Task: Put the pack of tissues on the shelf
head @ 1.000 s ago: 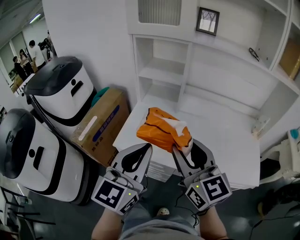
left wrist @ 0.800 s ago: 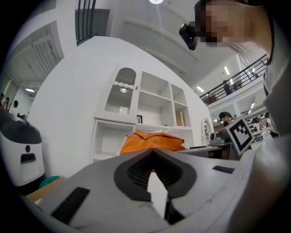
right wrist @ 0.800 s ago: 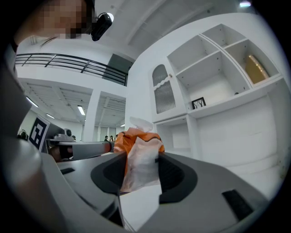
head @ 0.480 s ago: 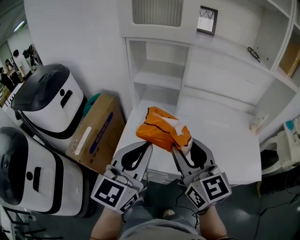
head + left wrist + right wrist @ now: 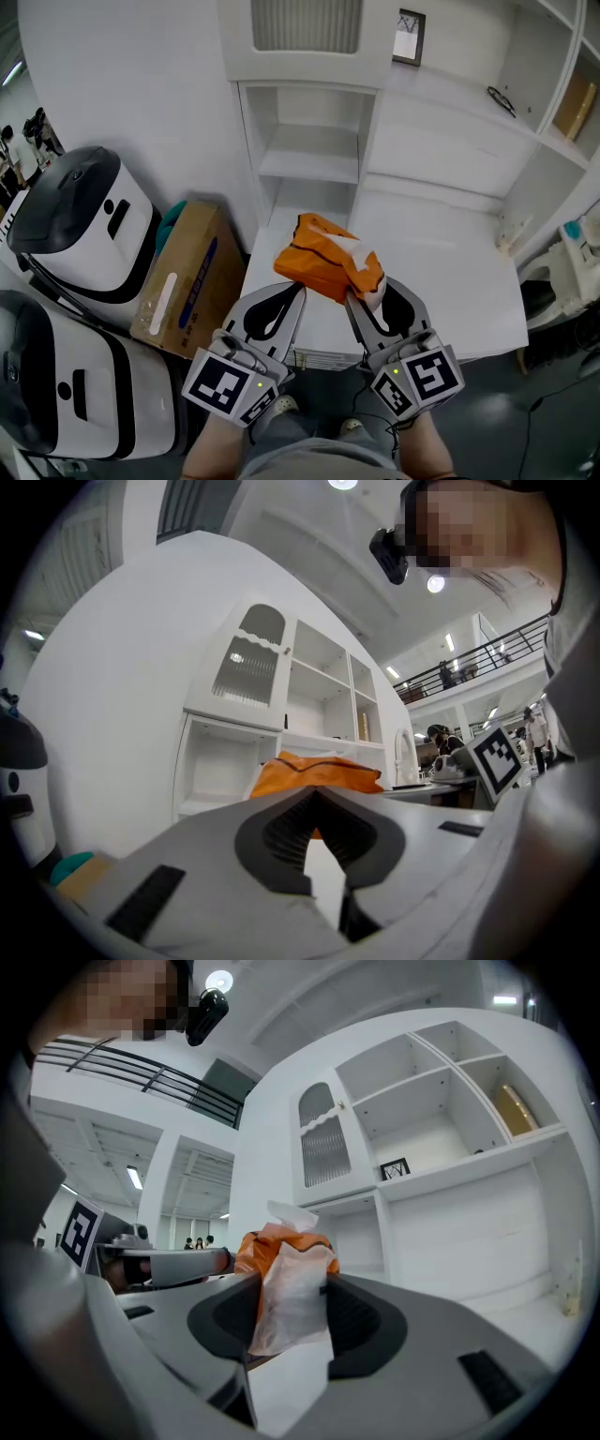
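While the person's forearms reach up from 6 o'clock in the head view, both tools sit side by side, marker cubes nearest the body. The right gripper [image 5: 367, 292] leans toward 11 o'clock, and its fingers [image 5: 370, 1321] are clenched on the pale end of the orange pack of tissues [image 5: 323, 262]. The rest of the pack sticks out past the fingertips over the near left corner of the white desk [image 5: 450, 281]. The left gripper [image 5: 296, 292] leans toward 1 o'clock just beside the pack. Its fingers [image 5: 272, 832] are closed tip to tip with nothing between them. The open white shelf [image 5: 309, 159] stands at 12 o'clock from the pack. A cardboard box [image 5: 183, 281] sits on the floor at 9 o'clock.
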A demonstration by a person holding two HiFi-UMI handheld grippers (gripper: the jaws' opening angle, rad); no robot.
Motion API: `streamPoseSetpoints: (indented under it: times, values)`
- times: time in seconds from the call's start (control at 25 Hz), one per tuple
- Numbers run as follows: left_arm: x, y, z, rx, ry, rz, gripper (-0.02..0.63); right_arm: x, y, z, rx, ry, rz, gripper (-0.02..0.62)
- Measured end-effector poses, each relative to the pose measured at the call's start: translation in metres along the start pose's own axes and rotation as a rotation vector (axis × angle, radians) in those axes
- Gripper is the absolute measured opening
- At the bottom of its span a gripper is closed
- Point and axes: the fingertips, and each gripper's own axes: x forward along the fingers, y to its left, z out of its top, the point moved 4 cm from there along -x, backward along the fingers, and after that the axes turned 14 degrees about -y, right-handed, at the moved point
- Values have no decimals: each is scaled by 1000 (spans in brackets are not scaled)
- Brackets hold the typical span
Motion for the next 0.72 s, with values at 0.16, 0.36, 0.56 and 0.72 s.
streamPoseSetpoints:
  times: [0.16, 0.36, 0.56, 0.72]
  values:
    - [6, 11, -3, -13, 2, -43, 35, 6, 0, -4, -5, -2, -46, 192]
    - [14, 22, -7, -34, 3, -101, 35, 12, 0, -6, -14, -6, -105, 192]
    - [19, 36, -9, -57, 8, -142, 35, 22, 3, -9, -21, -1, -150, 192]
    - [23, 50, -11, -76, 18, -166, 35, 31, 4, -11, -21, 6, -183, 192]
